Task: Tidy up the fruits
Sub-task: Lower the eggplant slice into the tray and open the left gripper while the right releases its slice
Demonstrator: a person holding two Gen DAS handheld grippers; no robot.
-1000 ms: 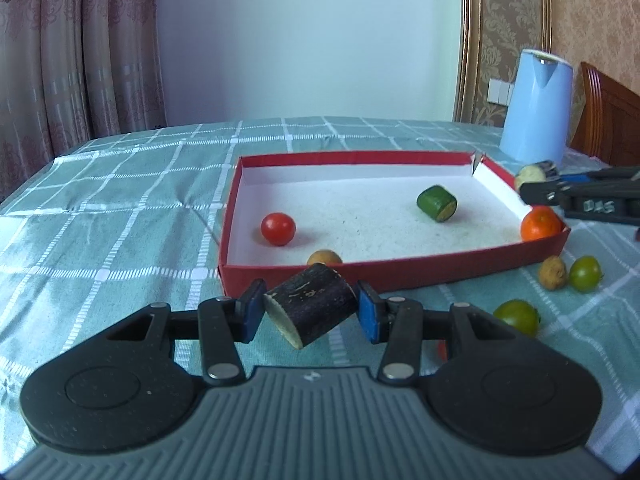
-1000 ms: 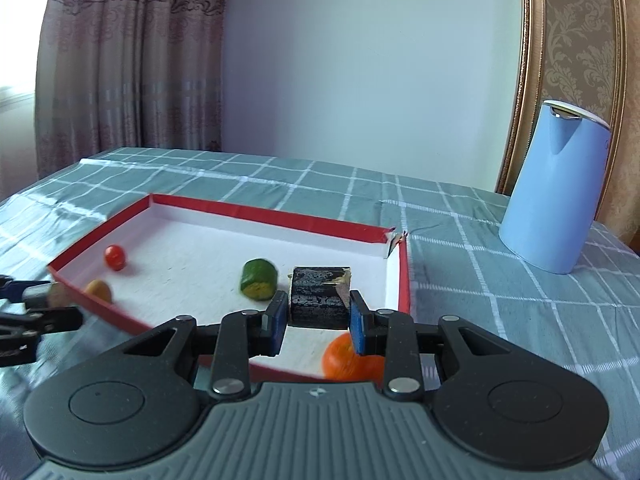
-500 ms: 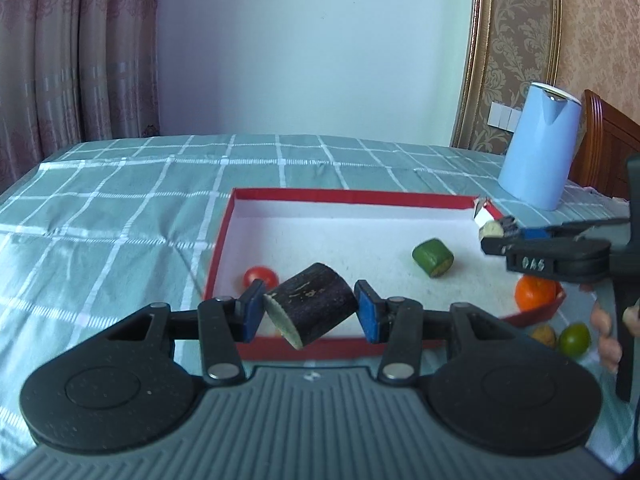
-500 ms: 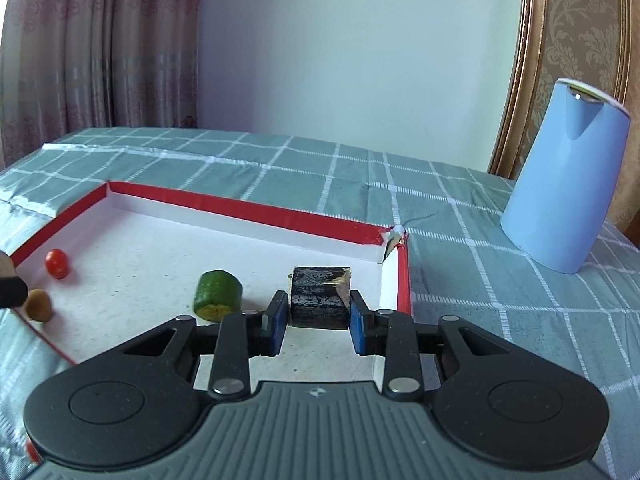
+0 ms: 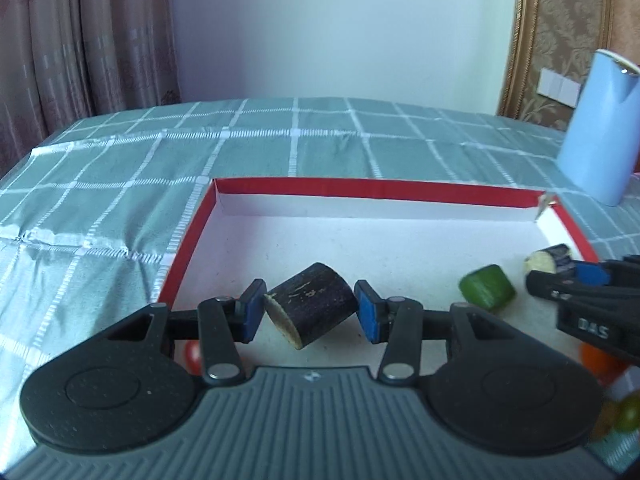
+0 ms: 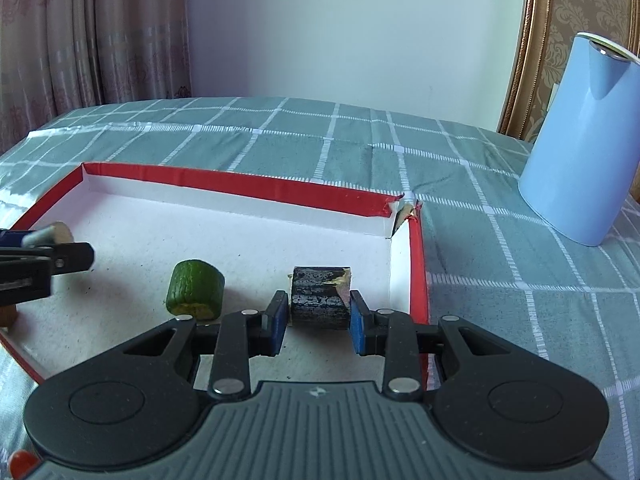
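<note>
My left gripper (image 5: 310,312) is shut on a dark cut eggplant piece (image 5: 312,310) and holds it over the near left part of the red tray (image 5: 372,188) with its white floor. My right gripper (image 6: 318,316) is shut on another dark eggplant piece (image 6: 320,296), over the tray's right end near the wall. It shows in the left wrist view (image 5: 550,258) at the right. A green cucumber piece (image 6: 195,289) lies on the tray floor, also seen in the left wrist view (image 5: 486,294). A red tomato (image 5: 192,354) peeks from behind the left gripper.
A light blue kettle (image 6: 580,140) stands on the checked green tablecloth (image 6: 500,280) right of the tray. An orange fruit (image 5: 596,358) and a green fruit (image 5: 628,416) lie at the right edge of the left wrist view. Curtains hang behind the table.
Both grippers have moved forward over the tray with their eggplant pieces still held. The left one is now past the near wall; the right one is lower and closer to the cucumber.
</note>
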